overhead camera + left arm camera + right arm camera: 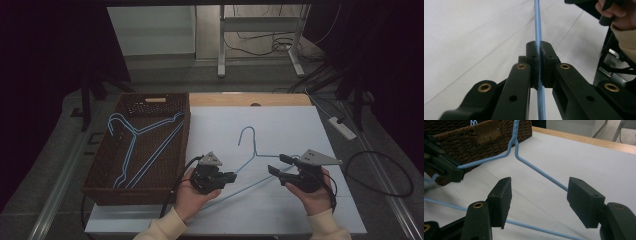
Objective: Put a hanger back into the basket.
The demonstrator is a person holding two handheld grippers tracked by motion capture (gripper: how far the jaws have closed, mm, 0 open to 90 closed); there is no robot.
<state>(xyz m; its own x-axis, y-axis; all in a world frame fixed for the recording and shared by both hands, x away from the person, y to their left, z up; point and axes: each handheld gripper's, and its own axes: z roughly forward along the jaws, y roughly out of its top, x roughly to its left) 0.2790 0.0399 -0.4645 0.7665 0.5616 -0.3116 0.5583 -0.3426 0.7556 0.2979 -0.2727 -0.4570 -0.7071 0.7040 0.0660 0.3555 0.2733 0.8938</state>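
One blue wire hanger (255,160) lay on the white table (300,130), at 3 o'clock from the wicker basket (100,175). The left gripper (231,176) was clamped on its shoulder wire; the right gripper (277,165) stood with jaws wide, gripping nothing. Two more hangers (140,145) lay in the basket.

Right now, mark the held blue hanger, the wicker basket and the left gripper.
blue hanger (247,131), high view, on its hook.
wicker basket (155,99), high view, on its far rim.
left gripper (539,53), left gripper view, between its fingertips, shut on the hanger wire.
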